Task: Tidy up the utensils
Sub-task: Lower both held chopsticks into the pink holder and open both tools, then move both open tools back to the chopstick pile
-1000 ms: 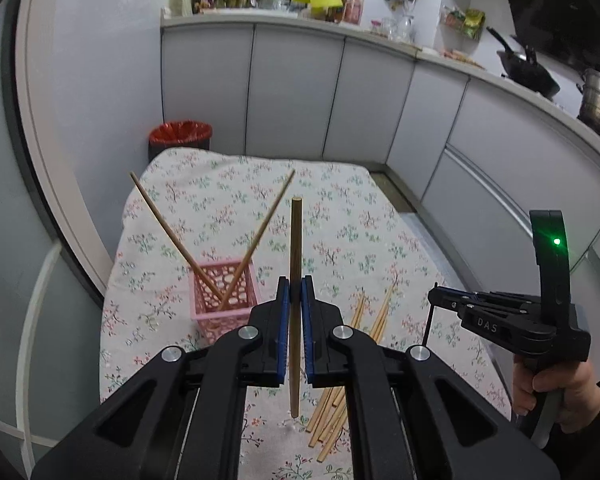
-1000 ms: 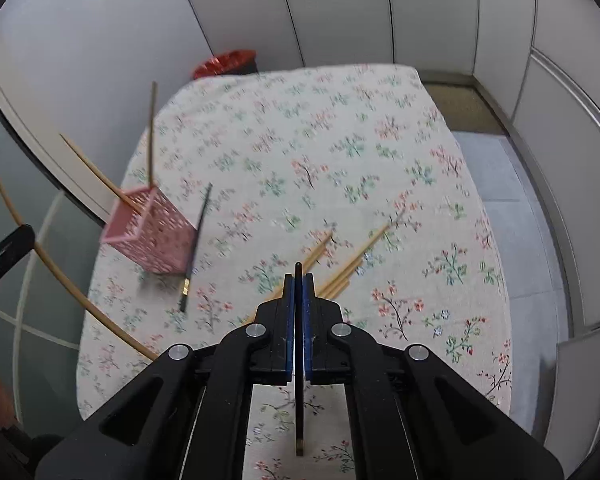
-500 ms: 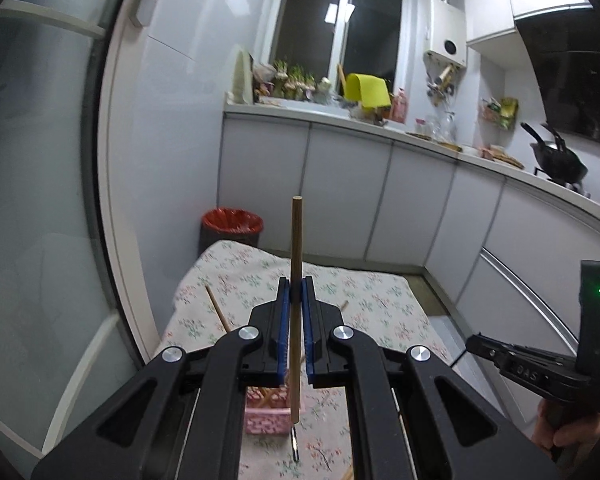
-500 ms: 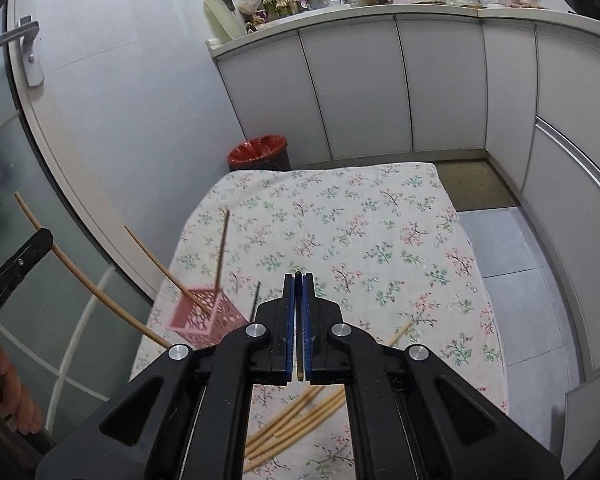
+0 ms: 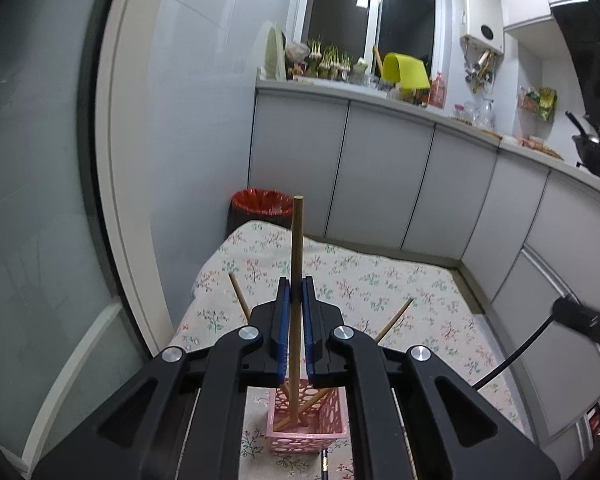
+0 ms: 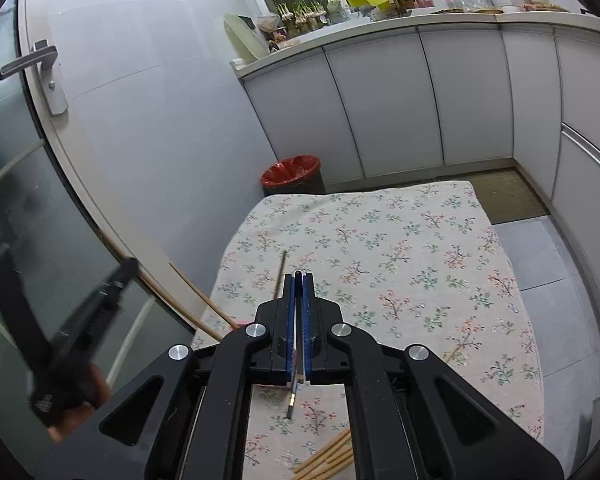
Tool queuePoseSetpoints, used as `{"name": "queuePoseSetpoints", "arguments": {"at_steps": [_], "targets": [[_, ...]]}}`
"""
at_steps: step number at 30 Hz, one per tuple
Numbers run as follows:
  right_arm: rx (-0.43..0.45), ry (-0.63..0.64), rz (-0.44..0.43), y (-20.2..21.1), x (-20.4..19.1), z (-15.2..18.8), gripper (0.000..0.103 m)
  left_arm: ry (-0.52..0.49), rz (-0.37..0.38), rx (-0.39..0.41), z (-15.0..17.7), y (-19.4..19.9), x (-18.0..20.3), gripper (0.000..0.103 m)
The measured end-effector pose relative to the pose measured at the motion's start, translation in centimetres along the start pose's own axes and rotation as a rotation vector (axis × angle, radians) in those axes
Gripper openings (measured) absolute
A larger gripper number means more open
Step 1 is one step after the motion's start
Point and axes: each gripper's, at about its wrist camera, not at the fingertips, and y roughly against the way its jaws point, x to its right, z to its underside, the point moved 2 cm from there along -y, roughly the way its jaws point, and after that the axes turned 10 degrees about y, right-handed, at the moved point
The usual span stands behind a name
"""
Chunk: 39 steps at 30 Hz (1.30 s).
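Observation:
My left gripper (image 5: 296, 292) is shut on a wooden chopstick (image 5: 297, 248) held upright, its lower end down inside the pink lattice basket (image 5: 308, 428) directly below. Two other wooden chopsticks (image 5: 394, 319) lean out of that basket. My right gripper (image 6: 297, 282) is shut on a thin dark chopstick (image 6: 297, 276) whose top pokes above the pads. A second dark chopstick (image 6: 292, 394) lies on the floral cloth under it. A bundle of wooden chopsticks (image 6: 328, 456) lies at the lower edge. The left gripper (image 6: 96, 312) shows blurred at left.
The floral-cloth table (image 6: 400, 248) stands beside a glass door (image 6: 20, 200) on the left. A red-lined bin (image 6: 292, 172) sits beyond its far edge. White cabinets (image 6: 420, 100) and a cluttered counter line the back and right.
Both grippers have tilted further up. The left one has come over the pink basket, with its wooden chopstick's lower end now inside. The right one still holds its dark chopstick.

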Motion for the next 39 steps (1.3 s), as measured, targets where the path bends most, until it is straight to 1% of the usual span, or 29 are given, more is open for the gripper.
{"name": "queuePoseSetpoints", "arguments": {"at_steps": [7,10,13,15,17,18,21,23,30,32,33,35,36,37,39], "targets": [[0.030,-0.017,-0.049,-0.2,-1.4,-0.9,0.002,0.031,-0.016,-0.148,1.8,-4.5,-1.4,0.006],[0.032,-0.026,-0.076,-0.9,-2.0,-1.1,0.002,0.047,-0.005,-0.181,2.3,-5.5,-1.5,0.007],[0.013,-0.040,-0.095,-2.4,-2.3,-1.0,0.002,0.041,0.002,-0.182,2.8,-5.7,-1.6,0.007],[-0.005,-0.047,-0.096,-3.6,-2.3,-0.7,0.003,0.024,-0.001,-0.178,2.9,-5.6,-1.5,0.016],[-0.028,-0.052,-0.090,-5.0,-2.2,-0.3,0.003,0.012,-0.007,-0.164,2.6,-5.3,-1.4,0.036],[-0.040,-0.054,-0.083,-5.6,-2.1,-0.1,0.002,0.011,-0.010,-0.156,2.6,-5.0,-1.4,0.039],[-0.073,-0.064,-0.076,-7.2,-1.8,0.4,0.002,0.019,-0.014,-0.160,2.3,-4.6,-1.8,0.042],[-0.092,-0.069,-0.076,-8.1,-1.7,0.7,0.002,0.025,-0.027,-0.168,2.2,-4.3,-2.1,0.048],[-0.137,-0.066,-0.081,-10.0,-1.8,1.3,0.003,0.023,-0.051,-0.201,2.5,-3.3,-3.2,0.054],[-0.149,-0.070,-0.092,-10.4,-1.8,1.4,0.003,0.020,-0.057,-0.211,2.7,-3.1,-3.4,0.058],[-0.152,-0.073,-0.101,-10.5,-1.8,1.4,0.007,0.020,-0.059,-0.218,2.8,-3.0,-3.4,0.059],[-0.153,-0.083,-0.126,-10.6,-1.8,1.5,0.021,0.016,-0.060,-0.235,3.0,-2.9,-3.5,0.063],[-0.148,-0.089,-0.138,-10.6,-1.6,1.5,0.037,0.013,-0.059,-0.243,3.1,-2.7,-3.5,0.064],[-0.139,-0.094,-0.143,-10.4,-1.6,1.4,0.040,0.007,-0.058,-0.251,3.3,-2.6,-3.5,0.066],[-0.126,-0.075,-0.149,-9.5,-1.5,1.1,0.040,-0.002,-0.060,-0.268,3.7,-2.3,-3.5,0.071]]}}
